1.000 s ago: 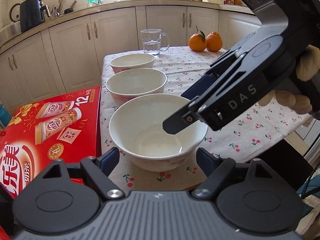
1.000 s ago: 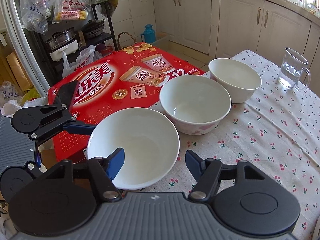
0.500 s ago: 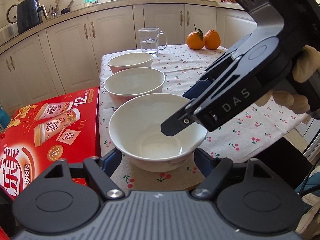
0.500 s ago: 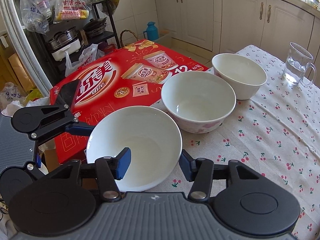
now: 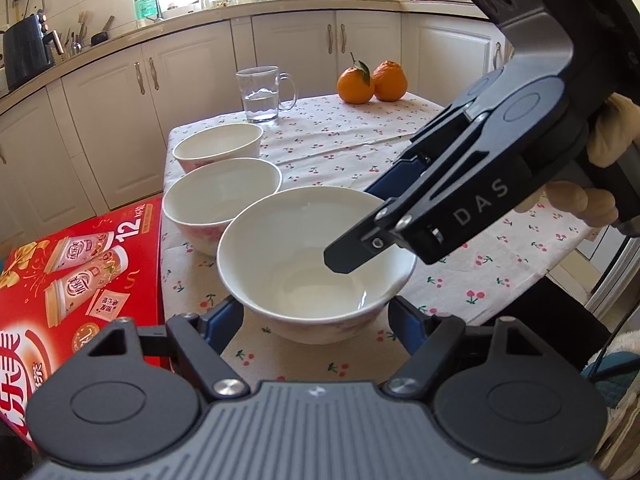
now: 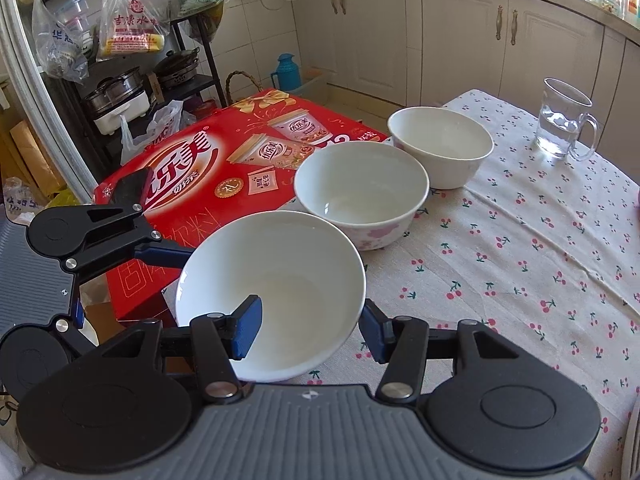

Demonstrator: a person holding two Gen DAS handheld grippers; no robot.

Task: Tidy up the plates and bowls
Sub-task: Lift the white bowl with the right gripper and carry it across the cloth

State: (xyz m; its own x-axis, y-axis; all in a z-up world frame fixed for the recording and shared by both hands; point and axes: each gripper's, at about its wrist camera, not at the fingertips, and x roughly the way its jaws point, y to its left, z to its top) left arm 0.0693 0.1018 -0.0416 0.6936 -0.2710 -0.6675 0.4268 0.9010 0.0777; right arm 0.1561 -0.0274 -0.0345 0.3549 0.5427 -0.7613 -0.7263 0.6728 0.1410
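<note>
Three white bowls stand in a row on the cherry-print tablecloth: the near bowl [image 5: 304,264] [image 6: 276,280], the middle bowl [image 5: 220,196] [image 6: 360,188] and the far bowl [image 5: 218,145] [image 6: 440,144]. My left gripper [image 5: 316,314] is open, its fingers on either side of the near bowl's base. My right gripper [image 6: 310,330] is open and straddles the near bowl's rim, one finger inside, one outside; it also shows in the left wrist view [image 5: 360,240]. The near bowl looks lifted and tilted.
A red drinks carton [image 5: 68,268] [image 6: 224,168] lies beside the table's left edge. A glass mug of water [image 5: 262,94] [image 6: 562,120] and two oranges [image 5: 372,82] stand at the far end. Cabinets and a cluttered shelf rack [image 6: 132,60] surround the table.
Both grippers have closed in on the near bowl. The right gripper's jaws have narrowed around its rim, and the bowl has risen and tipped slightly.
</note>
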